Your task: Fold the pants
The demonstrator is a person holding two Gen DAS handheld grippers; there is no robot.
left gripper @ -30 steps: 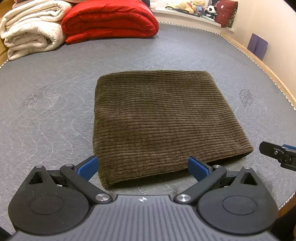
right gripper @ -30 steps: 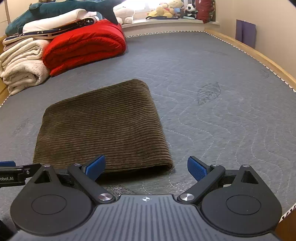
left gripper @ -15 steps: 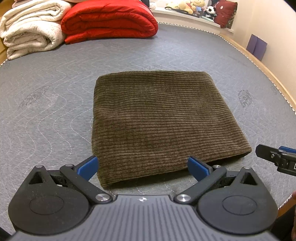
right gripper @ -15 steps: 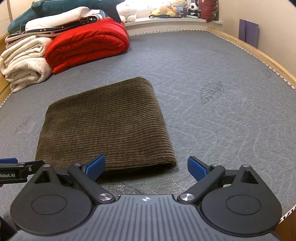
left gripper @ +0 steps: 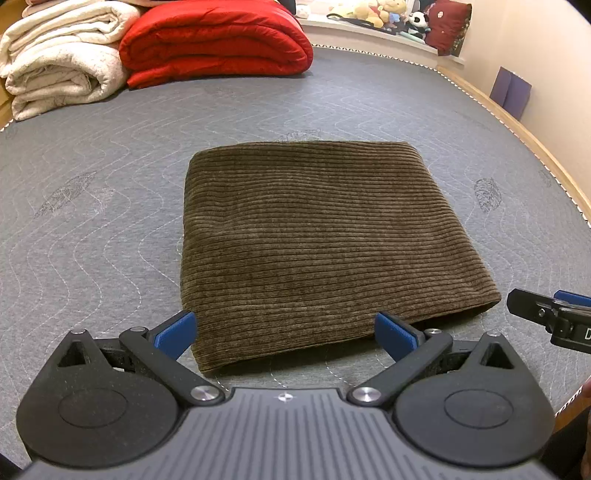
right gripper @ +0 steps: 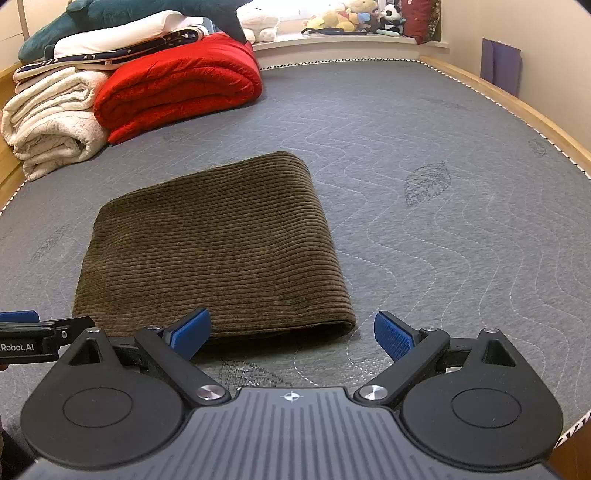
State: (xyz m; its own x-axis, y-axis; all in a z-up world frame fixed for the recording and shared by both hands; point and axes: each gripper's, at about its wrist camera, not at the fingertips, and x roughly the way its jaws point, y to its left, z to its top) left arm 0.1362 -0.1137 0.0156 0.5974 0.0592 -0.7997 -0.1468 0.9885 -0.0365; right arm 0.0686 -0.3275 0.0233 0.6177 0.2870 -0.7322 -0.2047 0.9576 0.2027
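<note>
Pants [left gripper: 325, 243] are lying on the grey mattress [left gripper: 92, 229] as a compact folded rectangle of brown corduroy, directly ahead of both tools. The left hand-held gripper [left gripper: 284, 328] is standing with its jaws spread wide and is holding nothing; its blue pads are flanking the near left corner of the bundle without pinching it. The right hand-held gripper [right gripper: 291, 328] is likewise spread and empty, with its left pad overlapping the near edge and its right pad just beyond the near right corner.

Judged from this layout, the folding is essentially complete, and the step in hand is releasing and clearing. To do it well, the operator is advised to be keeping both sets of jaws open and drawing each tool straight back and slightly up, so that no pad is snagging the ribbed cloth or dragging the top layer out of line.

Farther out, a red quilt [left gripper: 218, 37] and a cream blanket [left gripper: 59, 62] are stacked at the far end of the mattress, well apart from the bundle. Soft toys [right gripper: 354, 14] are sitting on a ledge beyond. Nothing is obstructing the withdrawal path.
</note>
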